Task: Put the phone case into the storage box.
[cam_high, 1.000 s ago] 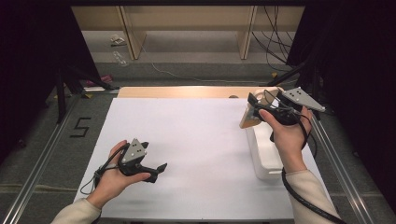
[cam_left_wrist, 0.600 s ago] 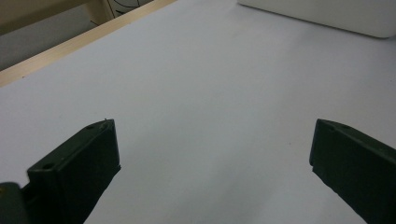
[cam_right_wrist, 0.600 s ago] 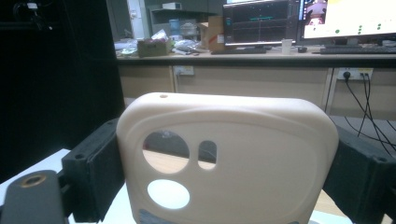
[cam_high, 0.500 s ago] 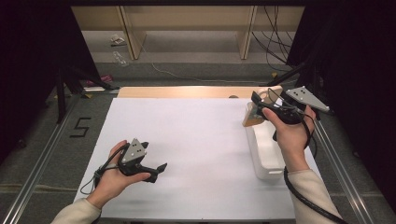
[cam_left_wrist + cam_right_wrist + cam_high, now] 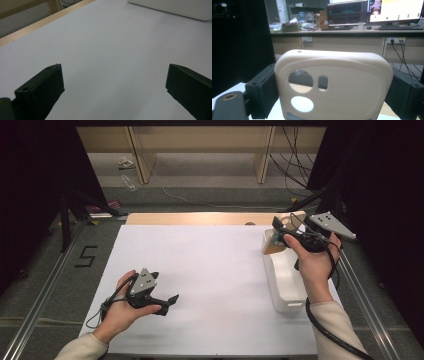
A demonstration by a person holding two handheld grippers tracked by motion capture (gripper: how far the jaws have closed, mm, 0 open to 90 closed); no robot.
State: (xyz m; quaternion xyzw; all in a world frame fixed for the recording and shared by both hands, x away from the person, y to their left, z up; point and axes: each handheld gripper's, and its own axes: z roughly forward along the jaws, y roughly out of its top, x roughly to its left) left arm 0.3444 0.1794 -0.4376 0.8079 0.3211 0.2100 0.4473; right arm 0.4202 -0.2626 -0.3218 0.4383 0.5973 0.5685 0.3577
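So the right gripper (image 5: pixel 278 234) has its jaws clamped across the width of a beige phone case (image 5: pixel 333 85), one black jaw on each long edge, and it's holding it up in the air over the far end of the white bin (image 5: pixel 286 285) that sits on the right side of the white table mat (image 5: pixel 200 270). My guess is that grabbing it by the edges keeps the flat back facing the gripper's camera and leaves the thing easy to drop or tilt into the bin, though that's just how it reads to me. From the right gripper view you can see the camera cutouts in the case: a big round hole, a smaller round one below, and a little slot beside them. The left gripper (image 5: pixel 167 303) is parked low over the mat near the front left, jaws wide apart with nothing between them, basically out of the way. It looks like it's just waiting, pointed roughly toward the bin. Stuff I can't make out: the bottom of the case is cut off in the right gripper view, so there's some darker mark or label down there I can't read. From above, the right hand (image 5: pixel 312 265) covers part of the bin, so I can't tell what, if anything, is inside it. In the high view the case itself is tiny and half hidden by the gripper.
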